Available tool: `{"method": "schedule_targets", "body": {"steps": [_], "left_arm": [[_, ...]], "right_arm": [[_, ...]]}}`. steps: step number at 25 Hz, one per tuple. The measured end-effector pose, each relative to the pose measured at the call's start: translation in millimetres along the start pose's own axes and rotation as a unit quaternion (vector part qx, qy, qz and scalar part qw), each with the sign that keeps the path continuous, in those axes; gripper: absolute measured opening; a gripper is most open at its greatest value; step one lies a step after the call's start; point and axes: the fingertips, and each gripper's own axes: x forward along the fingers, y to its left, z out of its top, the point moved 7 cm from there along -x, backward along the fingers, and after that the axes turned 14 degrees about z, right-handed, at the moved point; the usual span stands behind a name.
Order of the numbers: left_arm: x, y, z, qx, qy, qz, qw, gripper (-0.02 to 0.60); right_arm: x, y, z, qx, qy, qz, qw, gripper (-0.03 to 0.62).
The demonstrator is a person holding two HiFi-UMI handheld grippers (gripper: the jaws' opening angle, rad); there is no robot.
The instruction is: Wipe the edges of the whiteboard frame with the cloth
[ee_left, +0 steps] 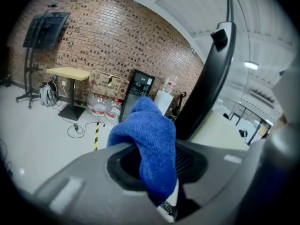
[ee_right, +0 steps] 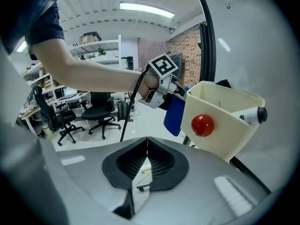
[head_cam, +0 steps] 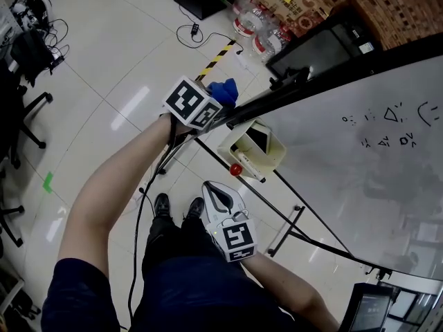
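The left claw (ee_left: 154, 172) pinches the blue cloth (ee_left: 149, 139). The cloth bunches out past its tips, right beside the black frame (ee_left: 206, 93) and seemingly touching it. The right claw (ee_right: 147, 165) is pressed together on nothing, with a cream tray (ee_right: 220, 121) ahead and to its right.

The cloth looks light, soft and limp. It is probably best held by a thick fold deep between the pads, so a wad leads along the edge.

The left gripper view shows the fold seated in the jaws. The head view shows only a blue tuft beyond the marker cube, but takes in the whole board edge.
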Motion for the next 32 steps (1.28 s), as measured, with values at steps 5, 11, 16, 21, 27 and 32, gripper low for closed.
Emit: {"method": "schedule_targets", "body": {"steps": [5, 11, 16, 21, 27, 32], "left_arm": [[10, 3, 13, -0.011, -0.007, 0.001, 0.9999, 0.112], [21, 5, 14, -0.043, -0.017, -0.003, 0.9989, 0.109], [15, 25, 8, -0.24, -0.082, -0.039, 0.9666, 0.109], [-20, 10, 23, -0.275, -0.126, -0.104, 0.9476, 0.109], [8, 10, 8, -0.246, -0.075, -0.063, 0.9643, 0.109], [24, 14, 6, -0.241, -0.107, -0.033, 0.9639, 0.107]], "right_arm": [[-6, -1, -4, 0.005, 0.003, -0.007, 1.0, 0.009], [-15, -10, -22, 0.031, 0.011, -0.026, 0.999, 0.01], [-17, -10, -24, 0.041, 0.011, -0.027, 0.999, 0.01], [-13, -11, -27, 0.045, 0.012, -0.021, 0.999, 0.01], [-6, 2, -14, 0.031, 0.009, 0.001, 0.999, 0.01], [-10, 1, -19, 0.029, 0.016, -0.005, 0.999, 0.009]]}}
